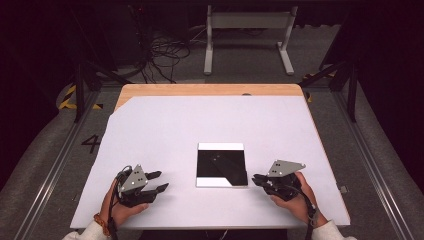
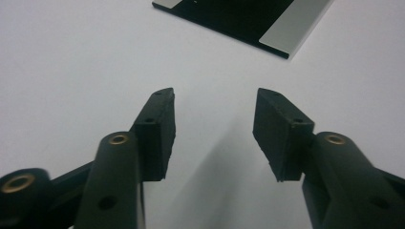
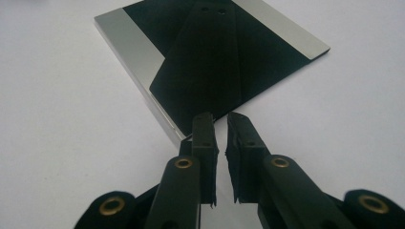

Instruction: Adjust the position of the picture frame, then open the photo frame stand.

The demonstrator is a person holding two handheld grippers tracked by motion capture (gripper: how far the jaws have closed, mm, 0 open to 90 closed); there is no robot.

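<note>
A white sheet (image 1: 165, 135) covers most of a wooden table (image 1: 210, 89), seen from above. Near the front middle of the sheet lies a flat square panel (image 1: 221, 164), glossy black with silvery strips along its far and near edges. It lies flat and nothing holds it.

A person's hands come in from the bottom edge. The left gripper (image 1: 159, 181) rests on the sheet to the left of the panel, well apart from it. In the left gripper view its two black jaws stand apart with only bare white sheet between them, and the panel's corner (image 2: 248, 21) lies farther ahead.

The right gripper (image 1: 256, 179) sits just beside the panel's near right corner (image 3: 210, 62). Its jaws are nearly together, with a narrow gap and nothing gripped, their tips right at the panel's edge.
</note>
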